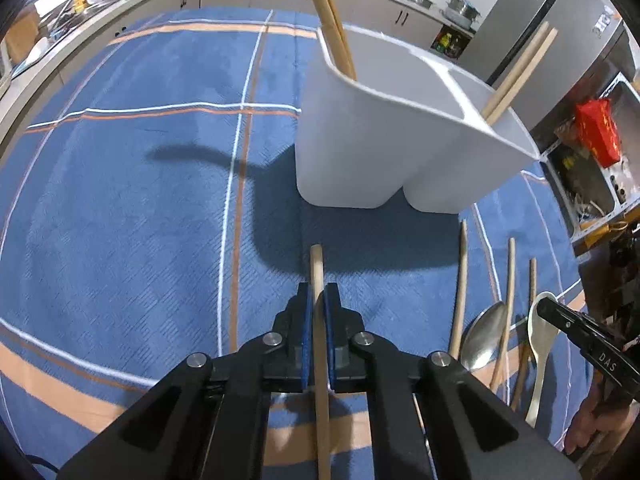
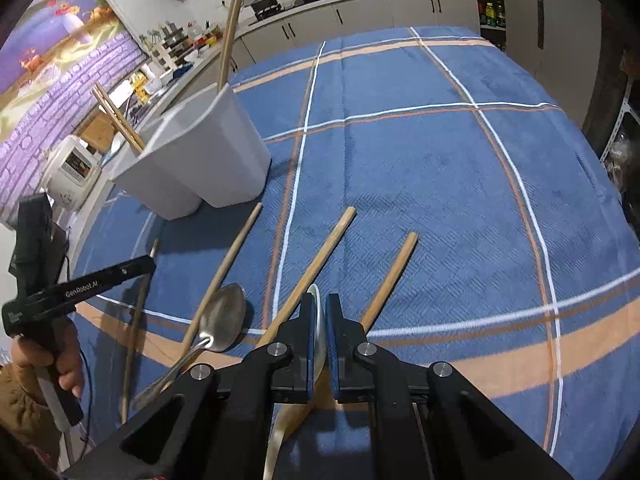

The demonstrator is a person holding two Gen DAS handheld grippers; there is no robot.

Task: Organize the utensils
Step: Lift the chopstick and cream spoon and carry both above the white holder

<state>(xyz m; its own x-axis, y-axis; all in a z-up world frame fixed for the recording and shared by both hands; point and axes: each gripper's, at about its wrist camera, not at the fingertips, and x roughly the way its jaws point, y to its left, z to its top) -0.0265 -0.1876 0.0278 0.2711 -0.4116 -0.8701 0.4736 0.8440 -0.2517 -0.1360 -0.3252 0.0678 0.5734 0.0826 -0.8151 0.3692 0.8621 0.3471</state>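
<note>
The left gripper [image 1: 319, 300] had its fingers clamped on a chopstick [image 1: 317, 268] above the blue cloth [image 1: 140, 208], near the white holder [image 1: 360, 152]. The right gripper [image 2: 319, 312] pinched a white spoon [image 2: 318, 344] among loose chopsticks [image 2: 236, 248] beside a metal spoon [image 2: 224, 318].

Matte black plastic left gripper [image 1: 319, 294] and right gripper [image 2: 319, 304] share blue pads, round silver screws, white lettering; a brown quilted sleeve [image 2: 20, 396].
</note>
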